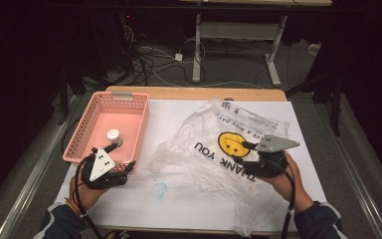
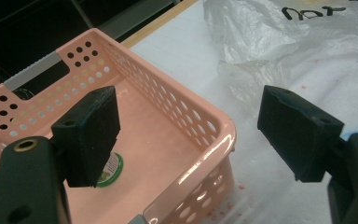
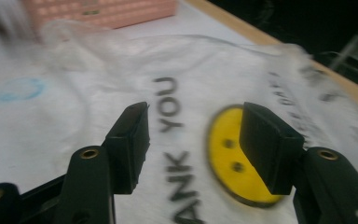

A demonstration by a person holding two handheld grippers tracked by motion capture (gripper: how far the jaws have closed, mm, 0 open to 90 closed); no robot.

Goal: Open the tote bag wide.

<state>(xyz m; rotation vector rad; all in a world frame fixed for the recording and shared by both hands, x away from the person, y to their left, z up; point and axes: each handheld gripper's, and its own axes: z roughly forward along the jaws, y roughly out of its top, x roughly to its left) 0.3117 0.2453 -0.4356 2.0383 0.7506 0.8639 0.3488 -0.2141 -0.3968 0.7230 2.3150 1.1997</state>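
A pink perforated basket (image 1: pixel 79 130) stands at the table's left, with a small white-capped jar (image 1: pixel 113 135) inside it. In the left gripper view the jar (image 2: pixel 112 169) shows a green rim, partly hidden behind one jaw. My left gripper (image 1: pixel 125 168) is open at the basket's near right corner, and in its own view the gripper (image 2: pixel 186 116) has its jaws set wide to either side of the basket wall (image 2: pixel 214 140). A crumpled clear plastic bag (image 1: pixel 204 144) printed with "THANK YOU" and a yellow smiley (image 3: pixel 235 154) lies at the right. My right gripper (image 1: pixel 241 153) hovers open over it, and in its own view the gripper (image 3: pixel 196 128) holds nothing.
The white table cover (image 1: pixel 179 209) carries a faint blue ring (image 1: pixel 159 189) near the front centre. The wooden far edge (image 1: pixel 194 92) borders a floor with cables and a desk frame (image 1: pixel 197 50). Dark drops flank both table sides.
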